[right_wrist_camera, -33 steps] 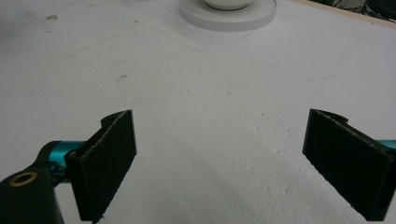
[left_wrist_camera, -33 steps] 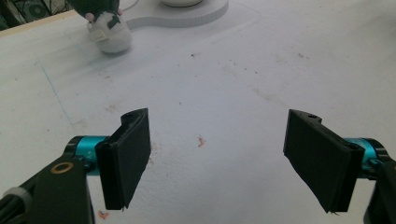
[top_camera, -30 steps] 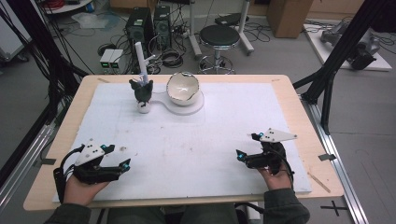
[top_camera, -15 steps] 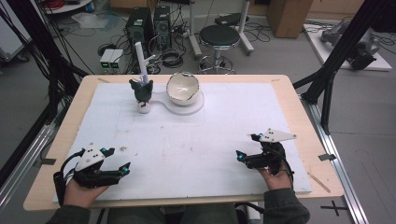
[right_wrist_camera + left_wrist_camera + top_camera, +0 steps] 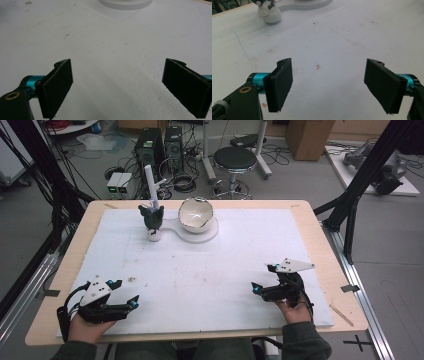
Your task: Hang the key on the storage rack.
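We hold the left gripper (image 5: 125, 301) at 7 o'clock and right gripper (image 5: 256, 287) at 5 o'clock, both w/ jaws wide apart, nothing held. Dark figure (image 5: 152, 216) stands at 11 o'clock, just beside white bowl (image 5: 196, 213).

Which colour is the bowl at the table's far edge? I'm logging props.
The bowl is white with a thin dark rim, best seen in the high view.

A lab: computer towers (image 5: 160, 145), tangled cables (image 5: 182, 181), a stool (image 5: 235, 160) and black rig frames (image 5: 367, 175) surround the table (image 5: 320, 235).
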